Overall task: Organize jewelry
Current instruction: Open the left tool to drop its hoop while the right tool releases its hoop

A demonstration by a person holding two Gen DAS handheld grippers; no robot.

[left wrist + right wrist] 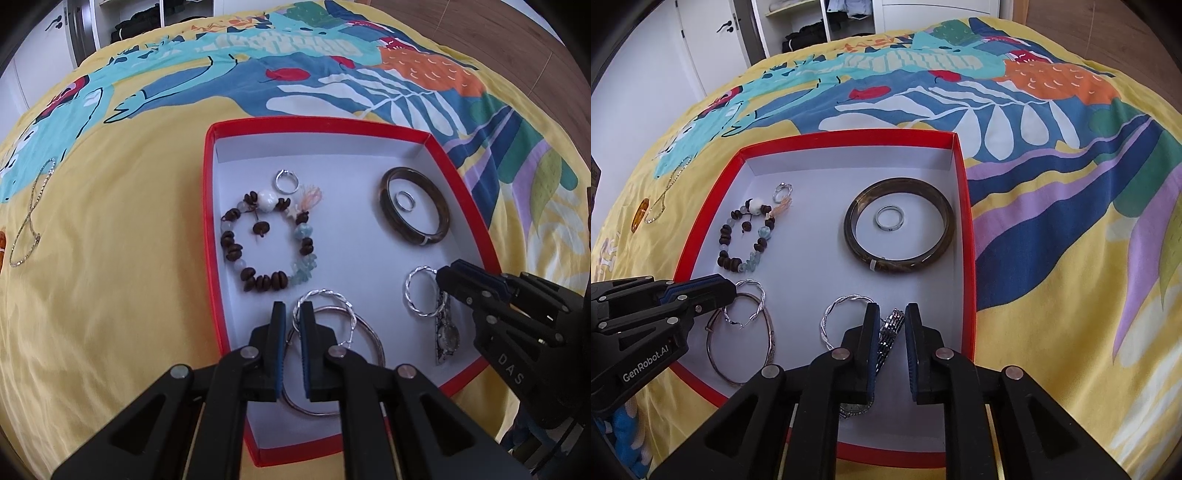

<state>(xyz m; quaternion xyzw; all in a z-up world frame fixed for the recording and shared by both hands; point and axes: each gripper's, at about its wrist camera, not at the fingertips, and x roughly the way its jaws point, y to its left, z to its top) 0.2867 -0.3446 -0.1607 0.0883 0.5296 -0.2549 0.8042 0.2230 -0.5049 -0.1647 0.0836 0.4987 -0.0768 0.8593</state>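
**benchmod:** Over the near end of the red box (212, 229), left wrist view first: your left gripper (291, 314) hangs with its pads a narrow gap apart, and as far as I can tell nothing is clamped. The twisted silver hoop (325, 295) and the thin bangle (369, 332) lie on the box floor right under the tips, overlapping each other. Up toward the far wall of the box you've already got the beaded bracelet (266, 243), a small ring (287, 181) and the brown bangle (413, 208) with another ring (404, 201) inside it. Outside the box, well off to its left on the bedspread (122, 280), a gold chain (31, 214) is waiting.

**looper:** So the sorting is mostly done?

**benchmod:** I'd guess so. Right wrist view: your right gripper (892, 321) is parted a bit wider, straddling the watch (888, 332) band near the box's near right corner, second twisted hoop (846, 317) just beside it. Can't say the pads actually touch the band. That chain (661, 199) and an amber piece (641, 215) sit left of the box on the cloth.

**looper:** Next move?

**benchmod:** Probably lift clear, then take the left one out to the chain. It's limp and thin, so pinch low and close fully.
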